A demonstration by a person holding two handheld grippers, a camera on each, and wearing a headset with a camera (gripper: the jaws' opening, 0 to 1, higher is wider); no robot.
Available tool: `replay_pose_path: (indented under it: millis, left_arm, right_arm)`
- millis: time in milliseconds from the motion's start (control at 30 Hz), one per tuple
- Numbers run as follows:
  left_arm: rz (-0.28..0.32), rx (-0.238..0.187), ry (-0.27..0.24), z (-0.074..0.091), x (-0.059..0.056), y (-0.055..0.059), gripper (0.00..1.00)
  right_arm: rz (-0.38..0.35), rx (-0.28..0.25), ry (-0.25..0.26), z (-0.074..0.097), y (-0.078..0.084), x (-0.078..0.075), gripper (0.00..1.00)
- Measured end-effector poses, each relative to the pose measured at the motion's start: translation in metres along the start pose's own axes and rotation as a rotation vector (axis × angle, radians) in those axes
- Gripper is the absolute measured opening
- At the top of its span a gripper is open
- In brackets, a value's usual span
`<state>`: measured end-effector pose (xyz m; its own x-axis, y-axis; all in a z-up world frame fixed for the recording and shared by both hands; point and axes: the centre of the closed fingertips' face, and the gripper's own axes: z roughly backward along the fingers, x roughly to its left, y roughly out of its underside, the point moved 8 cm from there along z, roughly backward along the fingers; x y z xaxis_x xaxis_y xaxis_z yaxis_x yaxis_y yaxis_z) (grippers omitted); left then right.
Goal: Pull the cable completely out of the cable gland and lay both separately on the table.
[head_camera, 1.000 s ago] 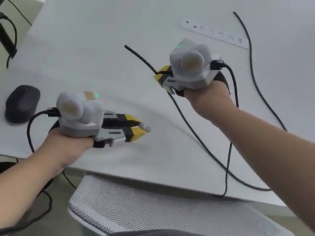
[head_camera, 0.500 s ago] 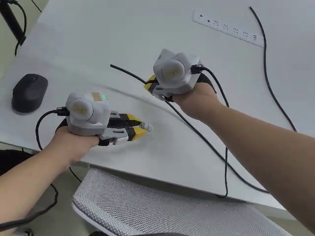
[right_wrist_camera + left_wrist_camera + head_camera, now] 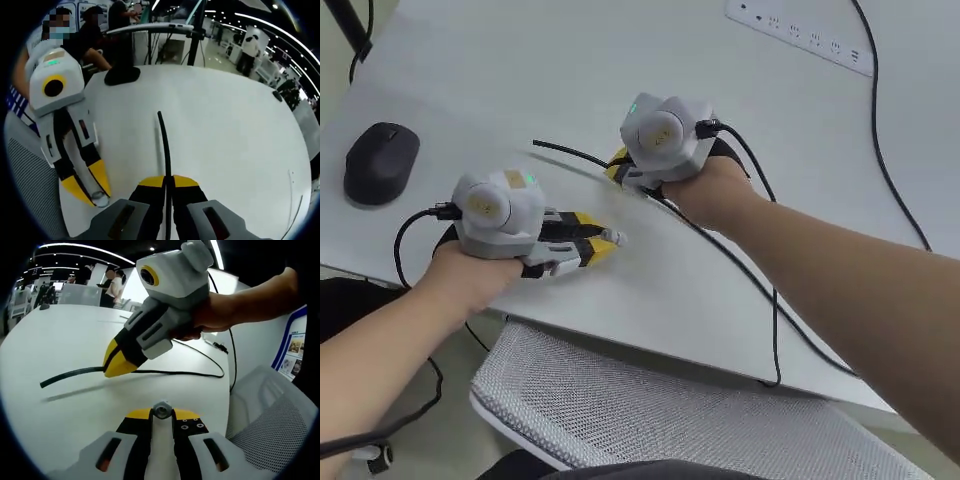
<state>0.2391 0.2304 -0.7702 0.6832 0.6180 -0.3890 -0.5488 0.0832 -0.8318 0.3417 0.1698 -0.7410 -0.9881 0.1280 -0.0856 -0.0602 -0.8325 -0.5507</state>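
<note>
– Black cable (image 3: 164, 145) looks free of the gland (image 3: 161, 410): the right gripper (image 3: 168, 184) has its jaws closed on it, with the loose end poking out past the tips above the white table (image 3: 520, 60). So what worries you?
– The gland. It's small and round, pinched at the very tips of the left gripper (image 3: 161, 418), and that gripper hovers close to the table's near edge, with the mesh chair (image 3: 620, 400) just below.
– You think it rolls off?
– If the jaws open while it's above the surface or on its side, I'd guess it rolls or bounces, and the edge is the nearest way out.
– And the cable?
– Its long run seems to trail back over that same edge. Let go carelessly and the hanging weight may drag it off, or the stiff end may swing and knock the gland, since the two grippers sit near each other.
– So set them down well apart, further in
</note>
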Motion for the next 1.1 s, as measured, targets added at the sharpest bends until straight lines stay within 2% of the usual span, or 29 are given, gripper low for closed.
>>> replay_pose_path:
  millis: [133, 333, 700, 767, 1100]
  left_arm:
    - [0.003, -0.001, -0.005, -0.0006, 0.0011, 0.0015, 0.15]
    - [-0.002, 0.004, -0.004, -0.0016, 0.002, 0.002, 0.15]
    - [-0.014, 0.014, -0.015, -0.0022, 0.0045, 0.0026, 0.16]
    - [-0.037, 0.02, -0.016, -0.0012, 0.0053, 0.0026, 0.16]
    - [-0.057, 0.042, -0.026, 0.0003, 0.0042, 0.001, 0.16]
  right_arm:
    - [0.007, 0.006, -0.001, -0.0012, 0.0005, 0.0003, 0.0]
    - [-0.022, 0.008, -0.007, -0.0037, 0.0018, -0.0003, 0.0]
    - [-0.027, 0.042, -0.015, -0.009, 0.0053, 0.0027, 0.01]
    - [-0.024, 0.042, -0.016, -0.0089, 0.0059, 0.0022, 0.01]
    - [-0.015, 0.045, -0.004, -0.0085, 0.006, -0.0002, 0.05]
